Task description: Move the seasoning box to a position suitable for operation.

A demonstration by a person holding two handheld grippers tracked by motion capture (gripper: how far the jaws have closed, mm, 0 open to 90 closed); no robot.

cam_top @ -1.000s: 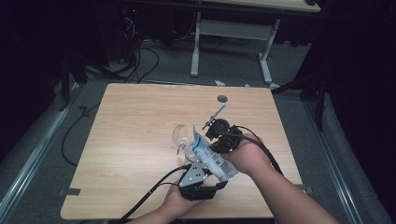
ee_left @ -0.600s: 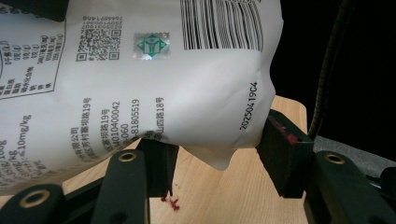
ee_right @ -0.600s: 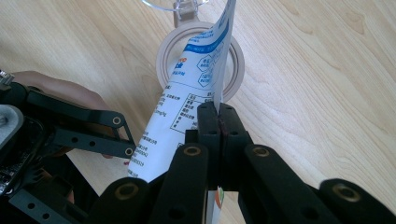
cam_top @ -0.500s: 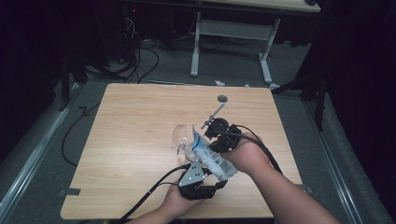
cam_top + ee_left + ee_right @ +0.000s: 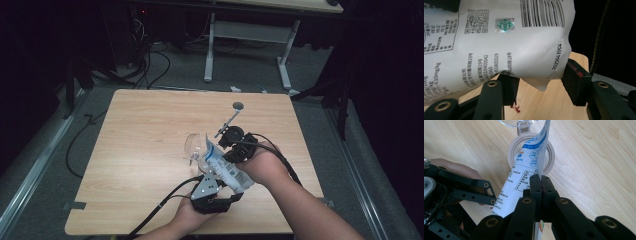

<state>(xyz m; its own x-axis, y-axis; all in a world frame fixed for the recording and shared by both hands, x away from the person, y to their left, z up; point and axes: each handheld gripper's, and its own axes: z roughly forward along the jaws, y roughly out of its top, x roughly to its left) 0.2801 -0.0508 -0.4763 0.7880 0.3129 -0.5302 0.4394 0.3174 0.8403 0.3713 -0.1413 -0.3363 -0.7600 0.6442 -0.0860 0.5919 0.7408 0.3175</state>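
A: Holding what? A soft white printed plastic pouch (image 5: pixel 222 167), above the wooden table (image 5: pixel 140 130).
B: Left gripper (image 5: pixel 539 85) clasps its limp bulging body; right gripper (image 5: pixel 541 185), pinched tight, grips its thin edge. Light, slippery: hold the seams.

The white bag (image 5: pixel 499 42) held between the left gripper's (image 5: pixel 539 82) jaws carries the readable print. Near the right-hand jaw runs the stamped date code "2025041 9C4". Above it, farther from the jaws, sit a barcode, a green emblem on a silver square and a QR code. Toward the left-hand jaw run the lines "401040042" and "81805519"; at the far edge, "10mg/kg".
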